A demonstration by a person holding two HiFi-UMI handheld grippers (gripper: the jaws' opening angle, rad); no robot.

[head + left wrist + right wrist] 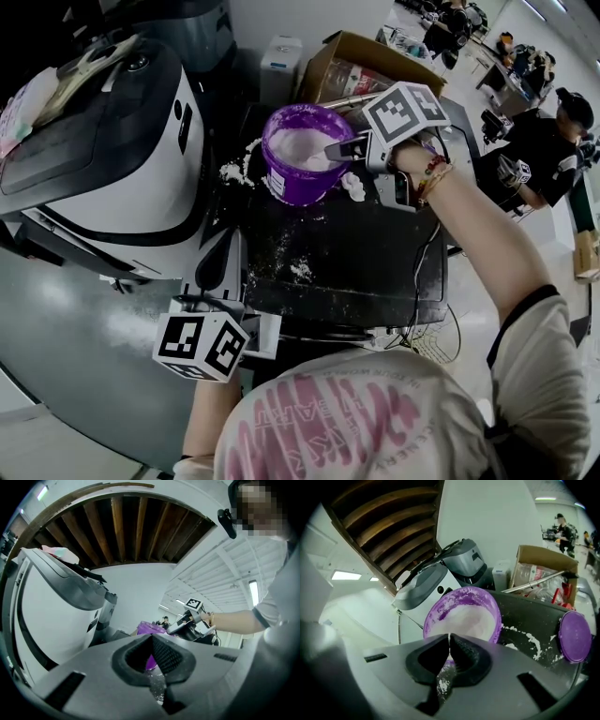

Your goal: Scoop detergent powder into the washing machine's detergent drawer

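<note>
The purple tub [298, 178] of white powder stands on the black bench [375, 267] beside the washing machine [103, 159]. The right claw [334, 150], pressed together, points down over the tub's rim. The left claw [152, 639], also pressed together, is well apart from the tub.

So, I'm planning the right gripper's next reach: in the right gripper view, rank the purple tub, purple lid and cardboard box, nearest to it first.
1. Purple tub, just beyond the right gripper tips.
2. Purple lid, off to the right.
3. Cardboard box, at the back right.
</note>
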